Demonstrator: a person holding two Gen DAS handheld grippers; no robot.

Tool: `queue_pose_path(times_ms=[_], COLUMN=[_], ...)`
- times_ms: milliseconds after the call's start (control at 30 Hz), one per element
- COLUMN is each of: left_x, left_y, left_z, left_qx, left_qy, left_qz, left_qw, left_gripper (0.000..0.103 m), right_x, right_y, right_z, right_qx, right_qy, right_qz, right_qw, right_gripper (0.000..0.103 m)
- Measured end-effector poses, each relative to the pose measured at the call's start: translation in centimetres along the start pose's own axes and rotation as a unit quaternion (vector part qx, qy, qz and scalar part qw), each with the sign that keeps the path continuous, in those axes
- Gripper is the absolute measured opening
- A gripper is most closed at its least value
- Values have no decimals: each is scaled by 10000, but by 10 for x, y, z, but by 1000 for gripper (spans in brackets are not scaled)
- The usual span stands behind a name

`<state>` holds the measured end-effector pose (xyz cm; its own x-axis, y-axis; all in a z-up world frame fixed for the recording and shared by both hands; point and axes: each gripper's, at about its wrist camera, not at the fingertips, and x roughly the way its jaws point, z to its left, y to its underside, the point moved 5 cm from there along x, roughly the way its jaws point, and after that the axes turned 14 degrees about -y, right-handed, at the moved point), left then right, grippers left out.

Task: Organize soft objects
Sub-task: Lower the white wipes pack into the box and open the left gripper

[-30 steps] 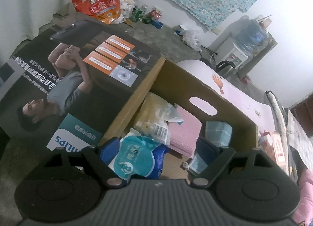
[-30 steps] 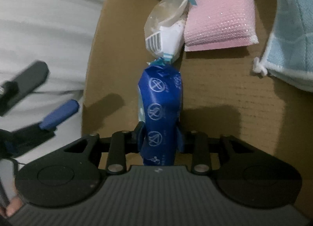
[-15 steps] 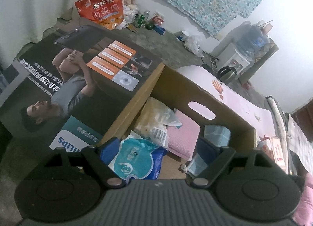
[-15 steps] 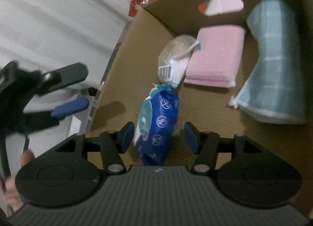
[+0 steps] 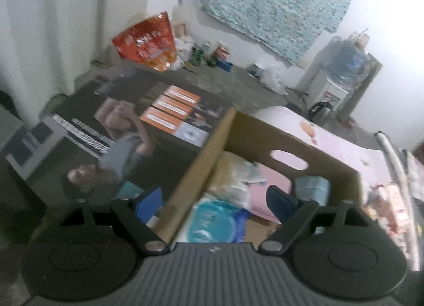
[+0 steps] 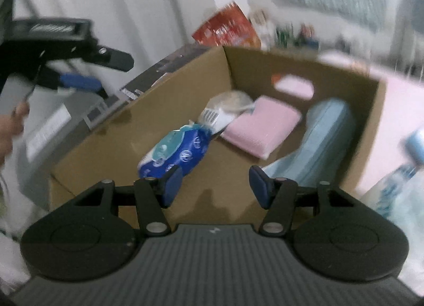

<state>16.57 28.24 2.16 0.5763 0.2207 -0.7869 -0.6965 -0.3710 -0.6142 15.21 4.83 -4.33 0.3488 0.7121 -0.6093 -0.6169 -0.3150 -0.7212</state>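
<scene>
Step in hand: the blue wipes pack (image 6: 176,153) is judged to be just released into the cardboard box (image 6: 127,131); a clean withdrawal of the right gripper (image 6: 214,183) is what remains.
Right gripper: jaws spread, nothing between them; they have just been opening, and the pack lies clear of the pads.
Left gripper (image 5: 214,201): spread wide and empty, held above the box's near left wall.
Wipes pack: on the box floor near the left wall, its far end touching a clear plastic bag (image 6: 225,109).
How to do it well: the right gripper is best lifted straight out, so that the pack is not dragged.
Other contents: a pink cloth (image 6: 261,127) towards the far wall, a light blue towel (image 6: 318,141) against the right wall.
In the way: the left gripper hangs over the left wall; the free floor lies at the near edge.
Surroundings: a red snack bag (image 5: 147,42) on the floor beyond the box.
</scene>
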Motion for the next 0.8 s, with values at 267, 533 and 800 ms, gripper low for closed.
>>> queue_pose_path(times_ms=[267, 533, 800], left_x=[36, 66, 67], left_y=[5, 26, 39], left_z=[23, 21, 8], left_qx=[-179, -303, -207], left_qy=[-436, 74, 114], left_qz=[246, 969, 1047], left_qw=[9986, 9948, 9942], left_gripper=[87, 87, 93], right_x=[-58, -47, -24], right_y=[2, 41, 57], right_z=[-19, -57, -60], right_qx=[21, 1160, 996], right_qy=[1030, 907, 968], right_qz=[-982, -780, -513], right_qw=[9898, 9860, 9890], right_gripper=[54, 55, 45])
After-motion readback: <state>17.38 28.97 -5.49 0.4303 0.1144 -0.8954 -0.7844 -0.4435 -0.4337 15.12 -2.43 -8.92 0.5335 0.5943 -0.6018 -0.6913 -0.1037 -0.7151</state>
